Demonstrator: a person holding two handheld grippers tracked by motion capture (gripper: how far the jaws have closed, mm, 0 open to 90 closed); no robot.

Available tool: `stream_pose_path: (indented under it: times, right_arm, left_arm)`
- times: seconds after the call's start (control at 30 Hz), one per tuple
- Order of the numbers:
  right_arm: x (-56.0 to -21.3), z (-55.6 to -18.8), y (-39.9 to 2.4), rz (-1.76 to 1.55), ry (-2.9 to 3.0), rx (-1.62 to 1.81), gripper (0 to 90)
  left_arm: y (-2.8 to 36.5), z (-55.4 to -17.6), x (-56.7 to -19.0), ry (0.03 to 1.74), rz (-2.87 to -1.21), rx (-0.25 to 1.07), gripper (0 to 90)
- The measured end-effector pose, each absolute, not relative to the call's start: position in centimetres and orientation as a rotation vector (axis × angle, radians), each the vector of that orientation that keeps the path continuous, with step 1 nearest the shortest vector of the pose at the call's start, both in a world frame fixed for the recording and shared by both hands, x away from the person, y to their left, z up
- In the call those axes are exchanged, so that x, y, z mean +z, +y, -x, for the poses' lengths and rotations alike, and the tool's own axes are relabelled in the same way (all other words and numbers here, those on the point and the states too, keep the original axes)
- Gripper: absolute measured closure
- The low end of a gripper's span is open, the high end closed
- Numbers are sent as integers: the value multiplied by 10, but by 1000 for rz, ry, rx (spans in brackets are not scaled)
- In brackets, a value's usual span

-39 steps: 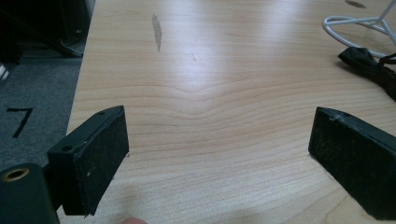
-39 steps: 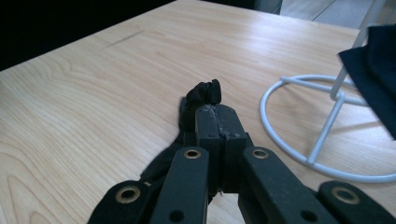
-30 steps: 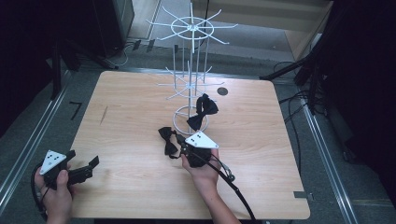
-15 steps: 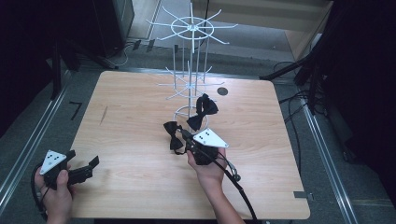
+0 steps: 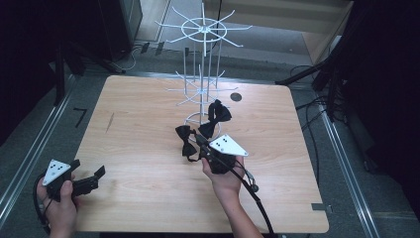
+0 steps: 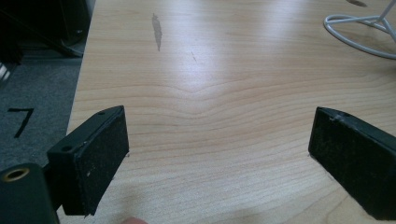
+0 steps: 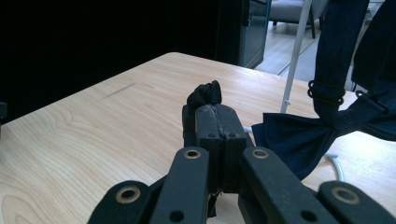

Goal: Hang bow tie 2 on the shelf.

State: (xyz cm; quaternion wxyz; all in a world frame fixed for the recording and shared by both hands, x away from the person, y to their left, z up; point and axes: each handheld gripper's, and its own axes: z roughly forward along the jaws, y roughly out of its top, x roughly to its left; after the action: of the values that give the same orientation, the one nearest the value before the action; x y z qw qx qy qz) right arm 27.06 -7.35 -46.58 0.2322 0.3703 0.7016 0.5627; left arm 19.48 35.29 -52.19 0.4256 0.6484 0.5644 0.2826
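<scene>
Two black bow ties sat near the middle of the wooden desk (image 5: 148,124), close to the round base of a white wire rack (image 5: 200,87). One bow tie (image 5: 216,117) hung at the rack's lower part, just above the base ring. The other bow tie (image 5: 185,141) lay a little nearer the person, in front of the base and touching the tip of the right gripper (image 5: 200,141).

The right gripper, held in the person's right hand (image 5: 225,176), pointed up and left towards the rack. In the right gripper view its fingers (image 7: 208,121) were pressed together with no gap, and a small bunch of black cloth stuck out past their tips (most likely a strap or fold of the nearer bow tie, though the dark fabric made that hard to confirm). Beside them in that view, dark blue-black cloth of the hanging tie draped next to a white rod of the rack.

The left gripper (image 5: 89,179) rested at the desk's near left corner, in the left hand (image 5: 59,208), well apart from the ties. Its fingers (image 6: 95,154) stood wide apart over bare wood, holding nothing.
</scene>
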Motion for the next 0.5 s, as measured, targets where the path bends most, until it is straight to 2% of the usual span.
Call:
stream_pose_path:
  times: [0.5]
  right_arm:
    - [-451, -269, -78, -993, 1898, 1550, 900]
  left_arm:
    - [353, -195, -522, 1411, -1620, 706, 58]
